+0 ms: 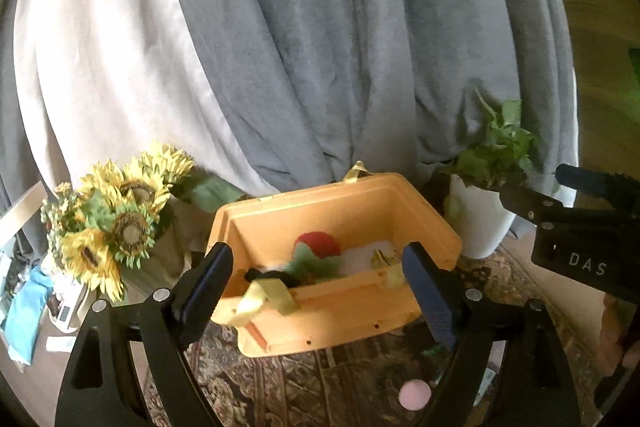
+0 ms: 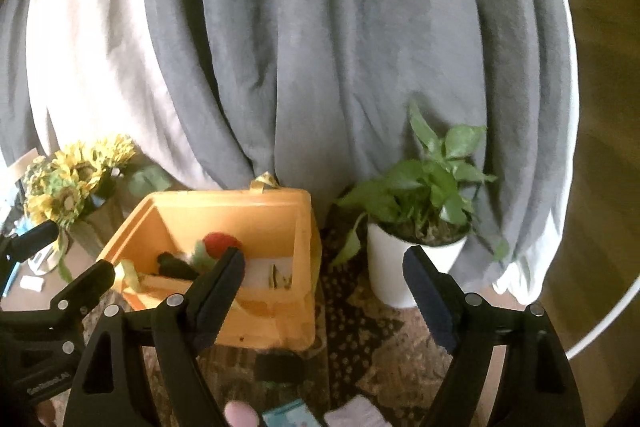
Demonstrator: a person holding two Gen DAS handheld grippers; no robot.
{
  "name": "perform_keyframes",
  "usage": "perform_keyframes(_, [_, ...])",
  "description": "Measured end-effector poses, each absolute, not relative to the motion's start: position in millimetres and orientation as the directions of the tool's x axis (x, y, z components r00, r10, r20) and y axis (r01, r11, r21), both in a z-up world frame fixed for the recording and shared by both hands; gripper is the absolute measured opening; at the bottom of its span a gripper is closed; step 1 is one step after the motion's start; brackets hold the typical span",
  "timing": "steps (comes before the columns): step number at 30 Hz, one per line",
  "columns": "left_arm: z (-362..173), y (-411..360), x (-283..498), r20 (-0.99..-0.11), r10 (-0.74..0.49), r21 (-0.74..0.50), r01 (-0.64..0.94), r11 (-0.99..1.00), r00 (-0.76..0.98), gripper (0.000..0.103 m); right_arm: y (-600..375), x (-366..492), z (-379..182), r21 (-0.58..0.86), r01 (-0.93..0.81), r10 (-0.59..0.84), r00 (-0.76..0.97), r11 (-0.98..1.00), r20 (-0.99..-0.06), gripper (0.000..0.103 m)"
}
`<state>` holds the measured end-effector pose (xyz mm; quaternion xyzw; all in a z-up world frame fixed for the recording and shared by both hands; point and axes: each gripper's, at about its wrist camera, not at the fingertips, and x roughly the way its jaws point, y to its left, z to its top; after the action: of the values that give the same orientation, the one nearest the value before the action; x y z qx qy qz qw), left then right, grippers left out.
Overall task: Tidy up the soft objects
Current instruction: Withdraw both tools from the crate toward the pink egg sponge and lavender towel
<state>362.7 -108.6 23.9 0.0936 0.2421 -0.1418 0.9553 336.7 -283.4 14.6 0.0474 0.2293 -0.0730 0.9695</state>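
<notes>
An orange box (image 1: 320, 327) stands open on a patterned rug, also in the right wrist view (image 2: 276, 319). Inside lie a red and green soft toy (image 1: 316, 251) (image 2: 218, 243), a black soft piece (image 1: 260, 275) (image 2: 174, 265) and a small yellowish piece (image 1: 384, 261). A yellow ribbon (image 1: 260, 301) hangs over the front wall. My left gripper (image 1: 316, 291) is open and empty, its fingers on either side of the box front. My right gripper (image 2: 324, 291) is open and empty, above the box's right front corner. A pink round object (image 1: 415, 395) (image 2: 240, 413) lies on the rug in front.
A sunflower bouquet (image 1: 116, 219) (image 2: 72, 183) stands left of the box. A potted green plant in a white pot (image 1: 484, 215) (image 2: 412, 259) stands to the right. Grey and white curtains (image 1: 320, 47) hang behind. Small cards (image 2: 288, 413) and a black object (image 2: 280, 367) lie on the rug.
</notes>
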Motion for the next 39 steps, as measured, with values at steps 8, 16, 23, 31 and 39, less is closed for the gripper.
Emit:
perform_keyframes(8, [17, -112, 331, -0.481, -0.249, 0.102, 0.336, 0.936, 0.840, 0.087, -286, 299, 4, 0.038, 0.193, -0.157, 0.884, 0.981, -0.441, 0.082])
perform_keyframes(16, [-2, -120, 310, -0.499, -0.281, 0.054, 0.353, 0.934, 0.820, 0.087, -294, 270, -15, 0.049, 0.221, -0.175, 0.872, 0.974, -0.457, 0.082])
perform_keyframes(23, [-19, -125, 298, -0.528, -0.289, 0.041, 0.364, 0.930, 0.798, 0.087, -299, 253, -34, 0.059, 0.224, -0.170, 0.865, 0.973, -0.471, 0.082])
perform_keyframes(31, [-45, -129, 288, -0.575, -0.284, 0.022, 0.362, 0.932, 0.767, 0.087, -302, 246, -63, 0.067, 0.214, -0.148, 0.840, 0.975, -0.522, 0.082])
perform_keyframes(39, [-73, -136, 277, -0.613, -0.269, 0.039, 0.369, 0.929, 0.743, 0.086, -306, 239, -93, 0.055, 0.210, -0.140, 0.802, 0.976, -0.580, 0.082])
